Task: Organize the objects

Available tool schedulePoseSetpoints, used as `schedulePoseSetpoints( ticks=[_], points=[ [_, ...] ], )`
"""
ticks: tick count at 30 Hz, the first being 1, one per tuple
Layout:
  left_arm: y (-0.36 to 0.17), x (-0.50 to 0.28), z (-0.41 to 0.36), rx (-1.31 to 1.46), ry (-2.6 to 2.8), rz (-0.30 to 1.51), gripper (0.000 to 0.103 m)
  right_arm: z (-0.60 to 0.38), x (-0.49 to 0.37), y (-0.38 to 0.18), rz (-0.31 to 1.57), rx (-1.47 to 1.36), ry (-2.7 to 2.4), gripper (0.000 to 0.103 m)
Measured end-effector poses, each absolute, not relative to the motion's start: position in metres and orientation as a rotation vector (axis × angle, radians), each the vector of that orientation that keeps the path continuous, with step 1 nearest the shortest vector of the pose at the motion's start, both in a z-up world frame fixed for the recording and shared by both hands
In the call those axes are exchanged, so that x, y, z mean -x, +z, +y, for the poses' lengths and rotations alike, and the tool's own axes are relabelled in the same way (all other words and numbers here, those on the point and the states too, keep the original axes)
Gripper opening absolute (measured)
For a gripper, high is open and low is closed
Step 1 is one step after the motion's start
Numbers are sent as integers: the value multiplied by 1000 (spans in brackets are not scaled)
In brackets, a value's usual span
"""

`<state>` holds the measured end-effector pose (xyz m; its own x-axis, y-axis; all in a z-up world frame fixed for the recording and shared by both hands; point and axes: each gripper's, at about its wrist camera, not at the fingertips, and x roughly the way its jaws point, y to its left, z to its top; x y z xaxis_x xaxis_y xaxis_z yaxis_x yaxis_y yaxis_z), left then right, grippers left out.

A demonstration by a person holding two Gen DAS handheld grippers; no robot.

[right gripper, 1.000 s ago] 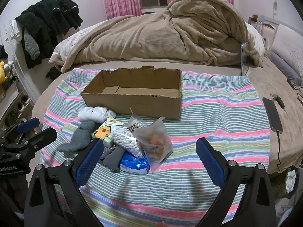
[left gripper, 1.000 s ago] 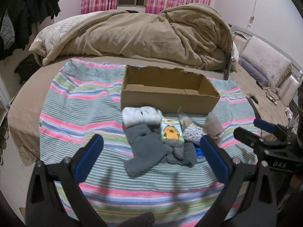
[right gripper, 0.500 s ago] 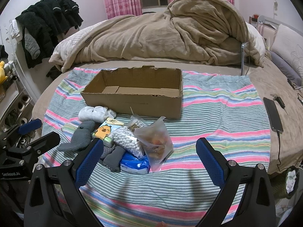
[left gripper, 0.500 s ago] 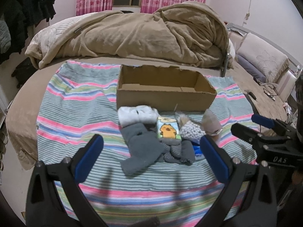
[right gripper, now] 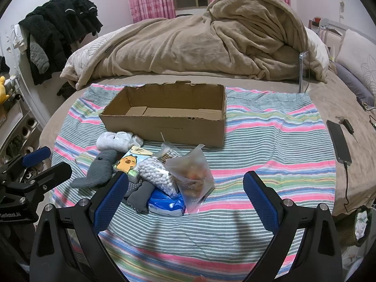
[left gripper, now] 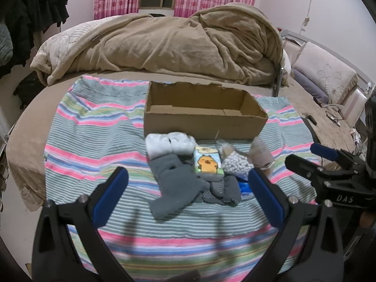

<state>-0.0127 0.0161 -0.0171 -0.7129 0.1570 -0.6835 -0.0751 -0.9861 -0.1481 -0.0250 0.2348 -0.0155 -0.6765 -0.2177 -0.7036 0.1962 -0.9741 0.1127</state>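
Striped cloth point(right gripper: 270, 127) lies bare right of the cardboard box point(right gripper: 164, 127); both hand-held grippers point(left gripper: 188, 188) point(right gripper: 185, 188) spread wide, holding nothing.

Ahead of us the cardboard box point(right gripper: 164, 115) stands open-topped with nothing over it. The heaped items point(right gripper: 150, 174) crowd centre frame just before its near wall (touching it, or nearly). Right of centre, the striped cloth point(right gripper: 270, 141) lies bare; a phone point(right gripper: 338, 141) rests beyond its edge.
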Motion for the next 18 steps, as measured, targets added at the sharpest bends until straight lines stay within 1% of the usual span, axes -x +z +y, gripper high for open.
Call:
schedulePoseSetpoints(
  ticks=[18],
  points=[
    [-18,15,13,1133,2794,-164,103,236,28,-19,-40,-1142,-2685,100]
  ],
)
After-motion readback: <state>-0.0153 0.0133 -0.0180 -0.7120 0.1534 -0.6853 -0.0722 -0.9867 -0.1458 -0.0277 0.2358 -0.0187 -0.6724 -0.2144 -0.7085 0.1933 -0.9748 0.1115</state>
